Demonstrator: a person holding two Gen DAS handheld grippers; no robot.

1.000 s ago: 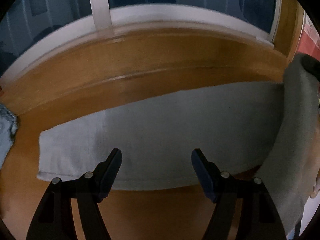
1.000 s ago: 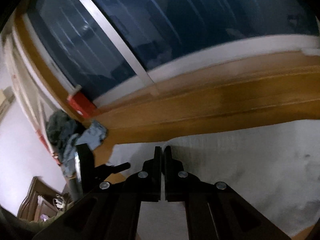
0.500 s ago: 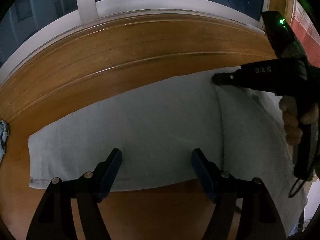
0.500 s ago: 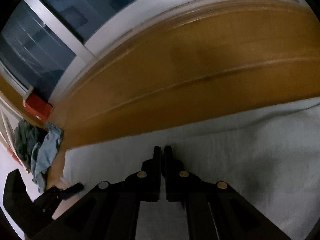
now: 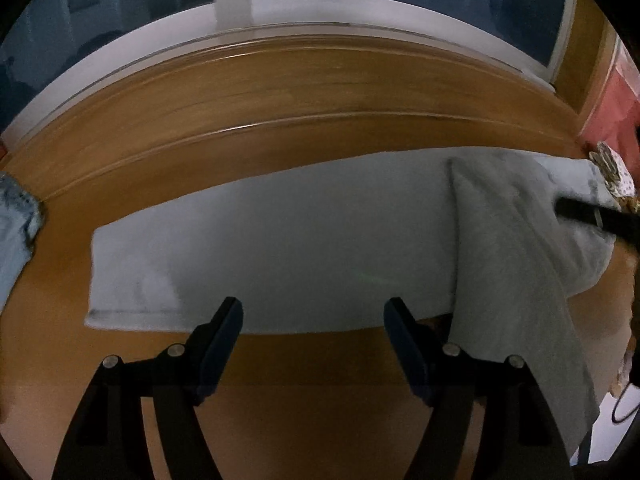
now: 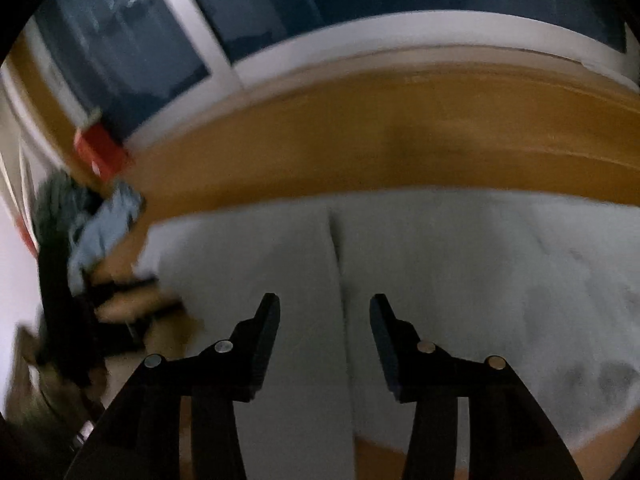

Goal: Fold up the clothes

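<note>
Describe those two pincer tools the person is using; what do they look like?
Both are alike. The left gripper and right gripper each have two black angular arms ending in flat, dark blue-black fingers, with round silver pins at the joints. A thin dark cable loops at the left view's right edge. No sleeves show.

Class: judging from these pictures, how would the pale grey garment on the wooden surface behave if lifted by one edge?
The pale grey garment would probably hang limp: its folded-over flap already drapes past the wooden surface. It seems light, since it lies flat in thin layers. It is unlikely to roll, though pushing would probably bunch it.
</note>
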